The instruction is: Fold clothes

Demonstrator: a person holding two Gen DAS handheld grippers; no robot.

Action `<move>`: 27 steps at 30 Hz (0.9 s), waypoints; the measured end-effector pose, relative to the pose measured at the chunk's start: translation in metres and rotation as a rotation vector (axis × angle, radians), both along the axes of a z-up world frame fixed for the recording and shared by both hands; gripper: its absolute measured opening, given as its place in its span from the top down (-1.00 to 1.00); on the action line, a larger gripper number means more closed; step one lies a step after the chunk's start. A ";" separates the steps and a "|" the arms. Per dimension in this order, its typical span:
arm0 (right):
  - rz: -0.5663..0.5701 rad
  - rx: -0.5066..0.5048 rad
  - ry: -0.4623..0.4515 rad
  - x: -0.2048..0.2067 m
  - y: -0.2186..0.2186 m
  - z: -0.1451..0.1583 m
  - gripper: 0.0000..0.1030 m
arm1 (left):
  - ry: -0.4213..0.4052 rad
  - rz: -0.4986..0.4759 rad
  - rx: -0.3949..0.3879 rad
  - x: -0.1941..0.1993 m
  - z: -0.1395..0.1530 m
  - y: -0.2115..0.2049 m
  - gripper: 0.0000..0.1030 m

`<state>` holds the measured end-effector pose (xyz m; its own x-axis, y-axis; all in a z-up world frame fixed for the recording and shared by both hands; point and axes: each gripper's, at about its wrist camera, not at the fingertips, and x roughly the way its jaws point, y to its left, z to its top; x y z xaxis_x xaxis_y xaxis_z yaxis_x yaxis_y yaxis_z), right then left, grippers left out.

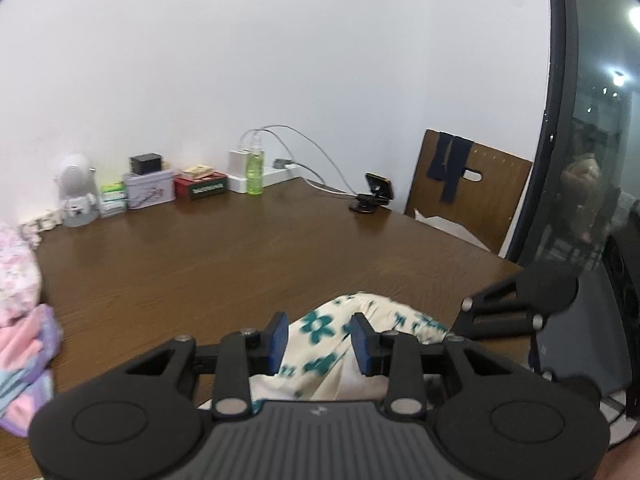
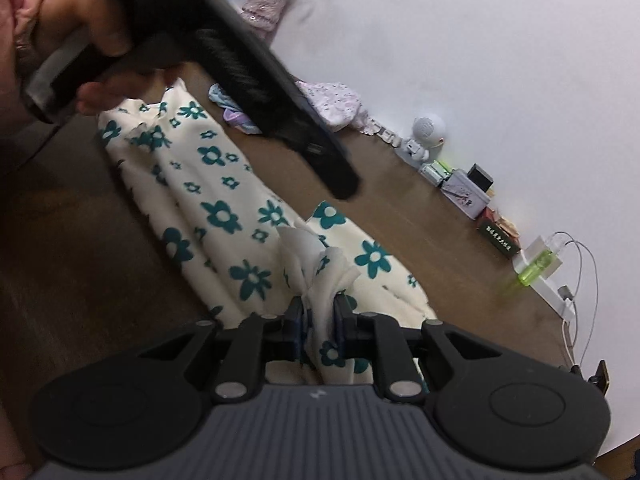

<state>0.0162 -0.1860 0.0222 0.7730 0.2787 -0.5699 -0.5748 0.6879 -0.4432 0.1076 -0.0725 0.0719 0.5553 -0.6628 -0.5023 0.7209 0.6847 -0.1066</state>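
A cream garment with teal flowers [image 1: 384, 308] lies stretched across the brown table [image 1: 240, 240]. In the left wrist view my left gripper [image 1: 320, 342] has a raised bunch of it between its blue pads [image 1: 280, 340], which touch the cloth on both sides. In the right wrist view my right gripper [image 2: 318, 312] is shut on a pinched fold of the same garment [image 2: 224, 208]. The left gripper's black body [image 2: 240, 60], held by a hand [image 2: 100, 12], crosses above the garment's far end. Part of the right gripper's frame [image 1: 520, 300] shows at the table's right edge.
A pile of pink and purple clothes [image 1: 20, 320] sits at the table's left. Along the wall stand a white figurine [image 1: 76, 188], tins [image 1: 150, 190], a green bottle [image 1: 255, 172] and a power strip with cables [image 1: 272, 172]. A phone stand [image 1: 374, 196] and a chair [image 1: 468, 192] are at the far right.
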 end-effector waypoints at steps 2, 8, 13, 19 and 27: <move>-0.001 0.003 -0.001 0.000 0.003 -0.005 0.68 | 0.044 -0.029 0.000 0.009 -0.007 -0.012 0.41; 0.005 0.066 0.007 -0.002 -0.004 -0.001 0.39 | 0.188 -0.018 0.057 0.034 -0.037 -0.036 0.48; -0.020 0.235 0.071 -0.014 -0.034 0.025 0.20 | 0.240 -0.005 0.032 0.042 -0.050 -0.032 0.48; -0.094 0.440 0.149 -0.015 -0.073 0.035 0.24 | 0.239 -0.006 0.029 0.042 -0.053 -0.031 0.48; 0.016 0.333 0.129 -0.016 -0.059 0.019 0.11 | 0.260 -0.006 0.011 0.044 -0.053 -0.029 0.48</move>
